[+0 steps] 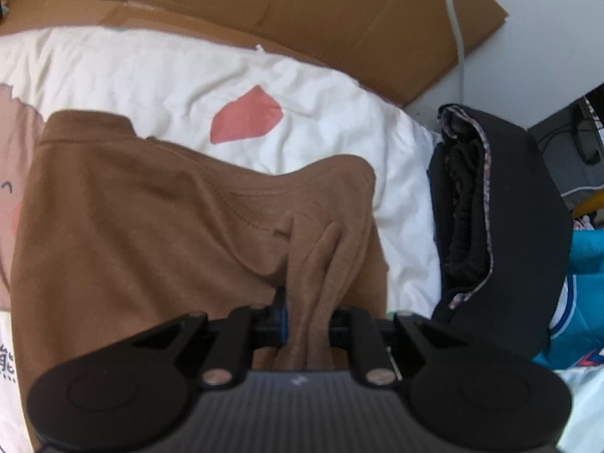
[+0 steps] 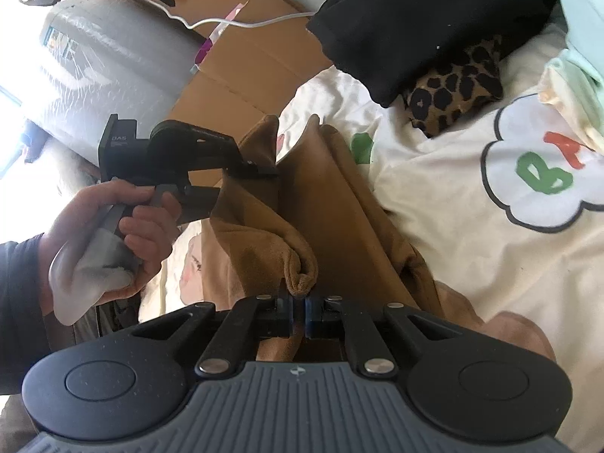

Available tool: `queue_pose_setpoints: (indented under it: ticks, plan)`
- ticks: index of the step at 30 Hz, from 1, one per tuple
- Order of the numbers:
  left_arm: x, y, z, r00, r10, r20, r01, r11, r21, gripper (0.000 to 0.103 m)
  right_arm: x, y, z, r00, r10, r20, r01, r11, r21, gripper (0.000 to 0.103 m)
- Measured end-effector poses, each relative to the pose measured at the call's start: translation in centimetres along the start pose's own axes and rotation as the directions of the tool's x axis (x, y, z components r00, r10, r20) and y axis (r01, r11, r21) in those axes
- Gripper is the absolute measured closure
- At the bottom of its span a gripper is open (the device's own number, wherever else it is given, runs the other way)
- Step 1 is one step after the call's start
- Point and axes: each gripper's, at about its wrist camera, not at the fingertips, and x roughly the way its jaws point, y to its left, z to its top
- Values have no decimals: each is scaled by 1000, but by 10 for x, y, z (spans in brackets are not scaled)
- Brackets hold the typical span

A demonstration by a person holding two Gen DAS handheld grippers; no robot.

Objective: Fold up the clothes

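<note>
Am clamping brown garment in both grippers, left gripper and right gripper, fingers closed on bunched cloth; am holding edge clear of bed so fold lands straight.

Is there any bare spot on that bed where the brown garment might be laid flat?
Bare white bedcover lies between the brown garment, the cardboard behind it and the folded dark pile. A narrower strip runs between garment and pile. The pile's side is crowded, with a blue garment beyond.

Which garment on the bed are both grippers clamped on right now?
The brown garment: left gripper and right gripper each pinch it. The folded black garment lies untouched beside it.
</note>
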Motion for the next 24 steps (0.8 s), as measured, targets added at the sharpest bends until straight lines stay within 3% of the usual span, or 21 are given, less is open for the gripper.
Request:
queue_pose_setpoints:
  ticks: [16,20,24]
  plan:
    - [28,-36,1,996,84,11,-84,996,-17,90,-13,-18,-4,1000,-14,28,11,996,90,100]
    - [39,-38,1,993,117,-12,-117,993,-23,90,-9,-21,-4,1000,-25,18,23,996,88,100]
    - [49,-48,3,983,177,-45,-176,984,18,84,-8,-30,-6,999,-31,11,30,992,122,100]
